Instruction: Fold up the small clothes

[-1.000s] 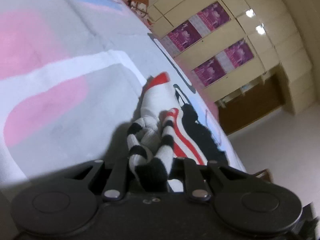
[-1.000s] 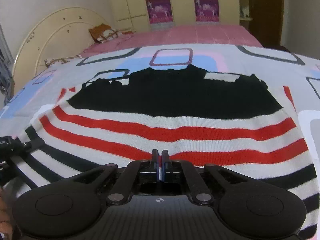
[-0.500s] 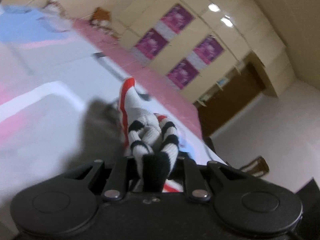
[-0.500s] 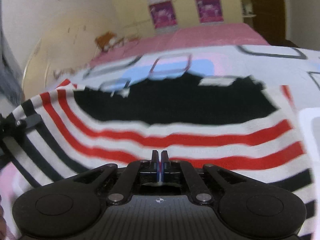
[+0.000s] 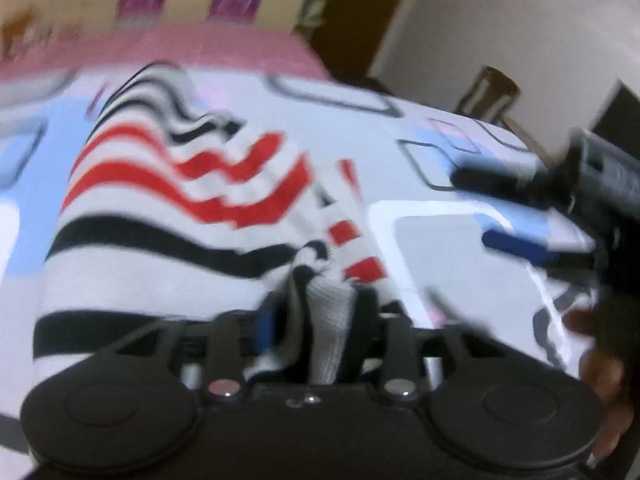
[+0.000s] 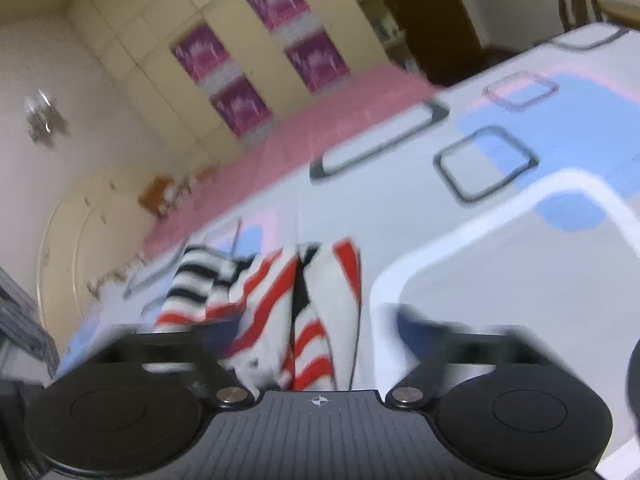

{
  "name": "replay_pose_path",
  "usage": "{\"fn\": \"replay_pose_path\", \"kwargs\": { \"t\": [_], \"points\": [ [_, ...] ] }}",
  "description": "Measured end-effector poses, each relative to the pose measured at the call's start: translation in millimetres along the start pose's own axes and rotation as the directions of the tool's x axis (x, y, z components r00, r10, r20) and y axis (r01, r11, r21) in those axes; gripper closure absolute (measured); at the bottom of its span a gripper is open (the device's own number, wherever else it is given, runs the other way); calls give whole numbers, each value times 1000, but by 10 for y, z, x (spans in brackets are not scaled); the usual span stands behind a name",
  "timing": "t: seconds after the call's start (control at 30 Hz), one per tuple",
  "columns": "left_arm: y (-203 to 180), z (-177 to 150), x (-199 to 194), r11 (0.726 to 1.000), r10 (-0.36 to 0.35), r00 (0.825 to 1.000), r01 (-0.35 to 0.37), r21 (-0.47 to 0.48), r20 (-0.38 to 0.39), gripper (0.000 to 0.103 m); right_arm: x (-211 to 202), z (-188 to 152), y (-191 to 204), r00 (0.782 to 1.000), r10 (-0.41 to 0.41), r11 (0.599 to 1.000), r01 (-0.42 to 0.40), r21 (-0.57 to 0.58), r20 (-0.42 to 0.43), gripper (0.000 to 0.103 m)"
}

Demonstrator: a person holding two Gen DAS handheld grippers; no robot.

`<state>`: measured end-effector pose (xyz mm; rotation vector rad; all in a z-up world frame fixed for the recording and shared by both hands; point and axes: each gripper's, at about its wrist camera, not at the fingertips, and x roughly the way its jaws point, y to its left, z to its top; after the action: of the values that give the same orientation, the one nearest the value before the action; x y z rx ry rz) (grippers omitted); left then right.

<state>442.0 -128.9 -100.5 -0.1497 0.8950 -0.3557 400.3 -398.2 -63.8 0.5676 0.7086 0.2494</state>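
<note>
The striped sweater point(image 5: 168, 216) lies on the bed point(image 5: 432, 248), folded over on itself, with its red, black and white bands bunched into waves toward the pink far edge. One gathered end of it sits between the jaws of the left hand-held gripper point(image 5: 320, 320). Those jaws have just been opening; they stand part-way apart with the knit loose in the gap, not pinched. From the right wrist, the sweater point(image 6: 280, 304) shows as a narrow heap just ahead of the right hand-held gripper point(image 6: 304, 344). Its jaws have also just been opening and are now wide, with cloth between them but neither pad pressing on it. In the left view that right hand-held gripper point(image 5: 516, 216) hangs over the printed bedspread beside the sweater, well clear of the fold.

The step in hand looks like letting go after carrying the fold across. To do it well, both hands should draw straight back along the fingers, so that no thread catches and drags the top layer. The rumpled upper layer then wants smoothing flat before any further fold. Both views are blurred, so finer creases cannot be told.
</note>
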Motion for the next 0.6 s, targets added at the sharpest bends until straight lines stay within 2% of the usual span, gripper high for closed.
{"fn": "replay_pose_path", "kwargs": {
  "t": [0.03, 0.07, 0.1, 0.13, 0.2, 0.27, 0.33, 0.43, 0.5, 0.53, 0.6],
  "points": [
    [-7, 6, -92, 999, -44, 999, 44, -10, 3, 33, -37, 29, -6, 1000, 15, 1000, -15, -7, -5, 17],
    [42, 21, -220, 996, -85, 996, 86, -37, 22, 35, -59, 48, -10, 999, 30, 1000, -30, -4, -14, 21],
    [122, 39, -364, 993, -102, 994, 104, -56, 48, 39, -69, 54, -23, 998, 51, 999, -51, 5, -25, 33],
    [215, 55, -477, 992, -96, 992, 101, -70, 76, 41, -54, 60, -20, 996, 77, 997, -76, 21, -44, 38],
    [534, 71, -724, 989, -58, 985, 79, -125, 163, 45, 13, 45, 21, 990, 117, 993, -114, 40, -77, 38],
    [876, 112, -813, 984, 8, 977, 30, -174, 215, 50, 146, 8, 99, 983, 131, 991, -127, 39, -126, 38],
    [1192, 215, -749, 975, 40, 974, 12, -223, 223, 56, 329, -48, 205, 976, 130, 992, -128, 22, -173, 38],
    [1588, 297, -543, 951, -38, 980, 96, -294, 196, 61, 665, -119, 292, 962, 103, 995, -104, 9, -253, 38],
    [1661, 268, -394, 947, -79, 985, 123, -296, 155, 59, 845, -156, 331, 953, 92, 995, -97, 0, -290, 38],
    [1686, 230, -348, 949, -92, 984, 133, -288, 150, 59, 911, -180, 354, 949, 82, 996, -92, -17, -304, 44],
    [1686, 177, -303, 950, -99, 984, 137, -282, 146, 58, 1019, -238, 429, 946, 33, 993, -67, -94, -322, 67]
  ]
}}
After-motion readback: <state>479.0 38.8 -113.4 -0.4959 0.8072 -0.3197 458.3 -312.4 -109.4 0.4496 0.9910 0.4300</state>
